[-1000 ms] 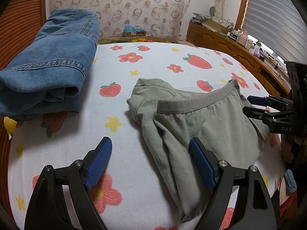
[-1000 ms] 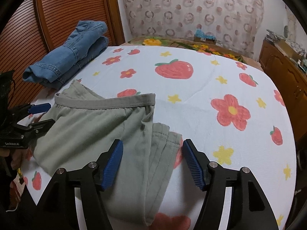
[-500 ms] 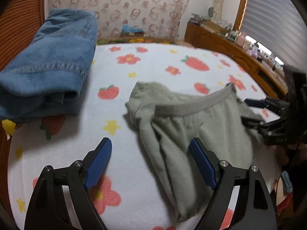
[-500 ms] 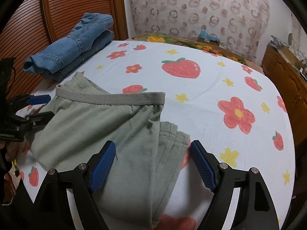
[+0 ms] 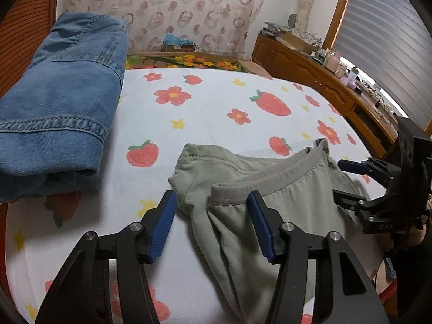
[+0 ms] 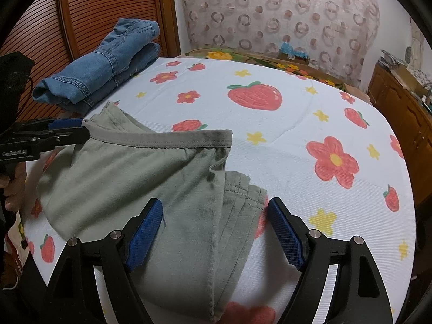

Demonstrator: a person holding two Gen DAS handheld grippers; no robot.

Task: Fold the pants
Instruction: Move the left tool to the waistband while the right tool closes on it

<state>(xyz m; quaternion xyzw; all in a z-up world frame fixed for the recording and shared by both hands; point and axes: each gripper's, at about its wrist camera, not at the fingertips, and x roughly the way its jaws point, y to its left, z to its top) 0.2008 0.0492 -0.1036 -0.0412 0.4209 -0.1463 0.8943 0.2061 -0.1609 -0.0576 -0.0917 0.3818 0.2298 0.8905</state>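
Note:
Sage-green pants (image 5: 283, 210) lie crumpled on the bed, grey waistband (image 6: 167, 139) towards the far side and leg hems folded over at the near right. My left gripper (image 5: 212, 197) straddles the waistband's left corner. Its jaws are closing with fabric between them, but the pads do not press on the cloth. From the right wrist view, the left gripper (image 6: 68, 131) sits at that same corner. My right gripper (image 6: 214, 202) hangs open over the stacked leg hems, and in the left wrist view the right gripper (image 5: 338, 179) is at the pants' right edge.
Folded blue jeans (image 5: 54, 113) lie at the bed's far left, beside a slatted wooden wall (image 6: 94, 13). The sheet (image 5: 216, 113) is white with strawberries and flowers. A wooden dresser (image 5: 310, 67) with clutter runs along the right. A person's hand (image 6: 13, 183) holds the left gripper.
The left gripper has moved forward over the waistband corner and its jaws have narrowed around the cloth. The right gripper's jaws widened a little; it has otherwise stayed put.

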